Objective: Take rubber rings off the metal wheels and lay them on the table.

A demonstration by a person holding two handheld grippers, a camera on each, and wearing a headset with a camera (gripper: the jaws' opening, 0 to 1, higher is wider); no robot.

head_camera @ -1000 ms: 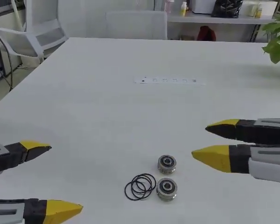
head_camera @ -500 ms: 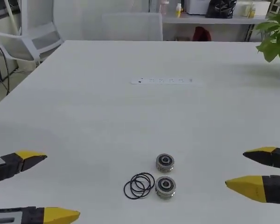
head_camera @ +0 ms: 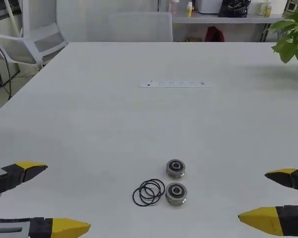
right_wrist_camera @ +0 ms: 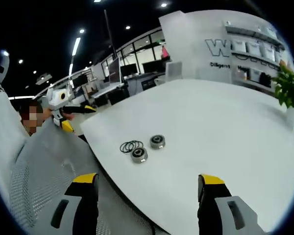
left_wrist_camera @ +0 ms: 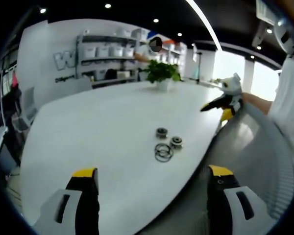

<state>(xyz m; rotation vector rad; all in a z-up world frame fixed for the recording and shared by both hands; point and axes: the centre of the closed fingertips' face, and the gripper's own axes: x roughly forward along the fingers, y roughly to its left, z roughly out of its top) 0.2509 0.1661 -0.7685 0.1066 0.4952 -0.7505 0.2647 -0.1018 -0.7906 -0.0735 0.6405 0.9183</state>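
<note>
A broad white table (head_camera: 139,124) is seen, and everything here is placed by the two metal wheels (head_camera: 176,193) lying towards its near edge. A white chair (head_camera: 35,42) is set well beyond the wheels to the left, off the table's far corner, and a green plant (head_camera: 290,37) is seen well beyond them to the right. The left gripper (head_camera: 68,198) is held well to the left of the wheels, its yellow-tipped jaws spread wide with nothing between them. The right gripper (head_camera: 252,195) is held to the right of the wheels, likewise spread wide and empty. A flat white socket strip (head_camera: 175,84) is set into the table well beyond the wheels. The far wheel (head_camera: 175,168) and the near wheel (head_camera: 176,193) are laid flat just beside each other, apart from both grippers. The black rubber rings (head_camera: 149,192) are heaped in an overlapping bunch on the table just left of the near wheel, and seem to touch its rim, though this cannot be settled at such a size.
</note>
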